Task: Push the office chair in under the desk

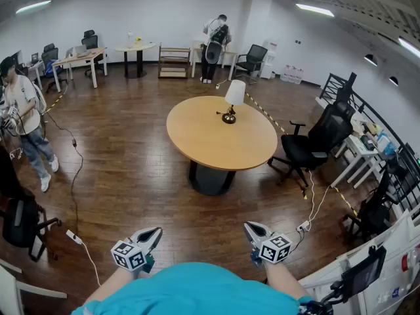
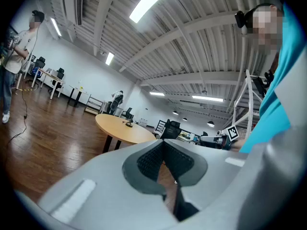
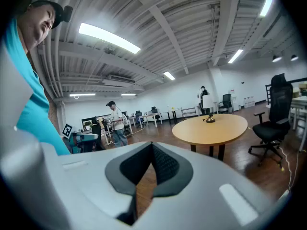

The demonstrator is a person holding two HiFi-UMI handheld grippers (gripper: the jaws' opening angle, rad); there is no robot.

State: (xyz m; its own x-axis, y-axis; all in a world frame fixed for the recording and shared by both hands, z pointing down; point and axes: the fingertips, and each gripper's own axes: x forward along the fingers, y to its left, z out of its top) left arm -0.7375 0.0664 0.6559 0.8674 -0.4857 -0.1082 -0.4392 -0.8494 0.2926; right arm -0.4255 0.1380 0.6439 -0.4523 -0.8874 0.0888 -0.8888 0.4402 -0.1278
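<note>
A black office chair [image 1: 314,142] stands on the wood floor at the right, turned partly away from a small white desk [image 1: 357,151] behind it. The chair is pulled out from the desk. It also shows in the right gripper view, office chair [image 3: 274,116], and far off in the left gripper view, chair [image 2: 169,130]. My left gripper [image 1: 155,230] and right gripper [image 1: 250,227] are held close to my body, several steps from the chair. The left gripper [image 2: 163,143] and right gripper [image 3: 152,144] are both shut with nothing between their tips.
A round wooden table [image 1: 221,133] with a small lamp [image 1: 233,97] stands ahead of me. Cables and a power strip [image 1: 73,237] lie on the floor at left, near a standing person [image 1: 23,110]. More black chairs [image 1: 377,209] crowd the right edge. Another person [image 1: 215,41] stands at the back.
</note>
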